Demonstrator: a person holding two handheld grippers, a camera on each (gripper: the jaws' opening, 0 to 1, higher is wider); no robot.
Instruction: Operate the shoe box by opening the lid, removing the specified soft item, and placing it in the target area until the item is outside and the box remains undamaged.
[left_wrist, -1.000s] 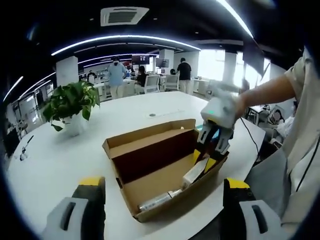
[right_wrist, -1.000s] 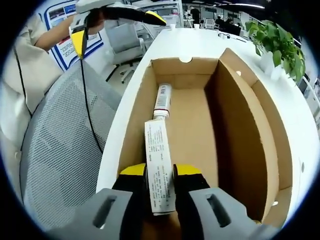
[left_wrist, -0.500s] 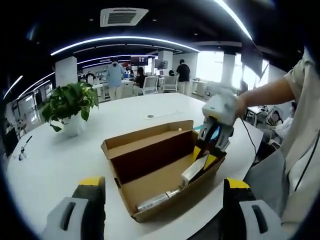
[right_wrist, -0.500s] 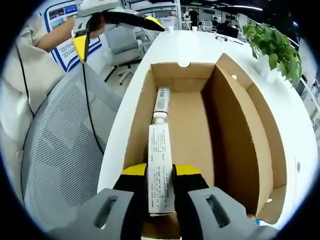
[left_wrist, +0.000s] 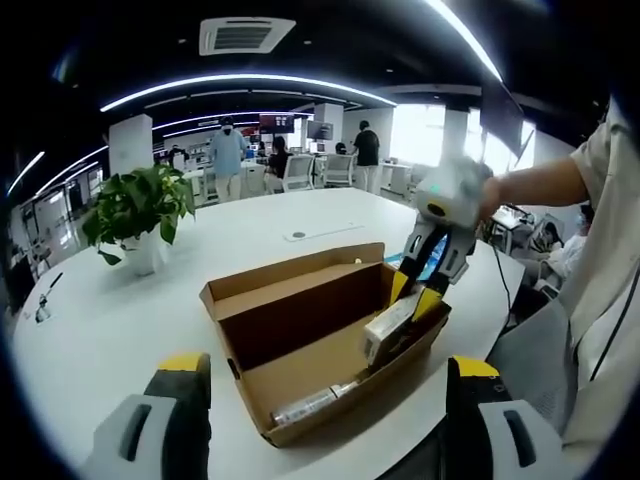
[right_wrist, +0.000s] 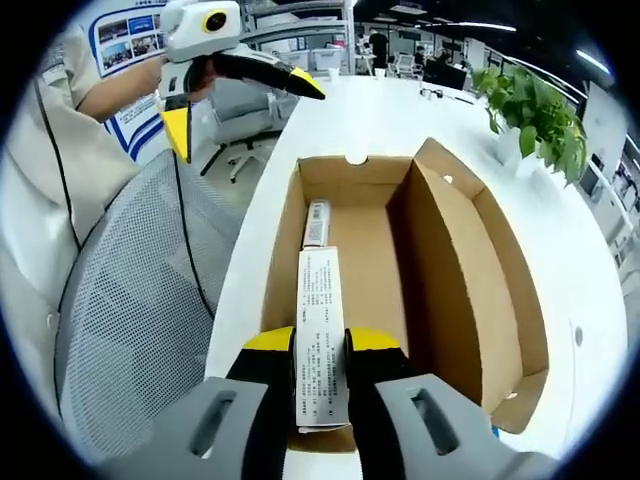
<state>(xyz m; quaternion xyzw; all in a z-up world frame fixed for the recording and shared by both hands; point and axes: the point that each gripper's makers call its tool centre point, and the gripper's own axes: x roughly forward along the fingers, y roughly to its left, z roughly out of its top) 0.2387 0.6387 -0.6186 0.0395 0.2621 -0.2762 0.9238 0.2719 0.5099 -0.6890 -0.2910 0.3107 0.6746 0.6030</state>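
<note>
While the small white carton (right_wrist: 321, 340) sits pinched between the right gripper (right_wrist: 320, 345)'s jaws, one end of it is raised above the floor of the shoe box (right_wrist: 455, 270); in the left gripper view the same carton (left_wrist: 390, 322) shows tilted over the box's near corner. It looks light and thin-walled, so I judge it will dent under a hard squeeze and could swivel if held by a corner. The present hold, across the narrow width near one end, seems sound enough (a grip nearer the middle would swing less).

Deeper in the box lies a tube (right_wrist: 317, 222) with a printed label, flat against the left wall and just beyond the carton's far end. The box is open, its lid (right_wrist: 520, 290) standing up along the right side in the right gripper view, and the cardboard looks whole.

The left gripper (left_wrist: 320, 400) hangs over the white table (left_wrist: 100, 320) short of the box, its jaws spread wide and holding nothing. A potted plant (left_wrist: 140, 215) stands well apart on the table, and a mesh chair (right_wrist: 130, 340) is beside the table edge.
</note>
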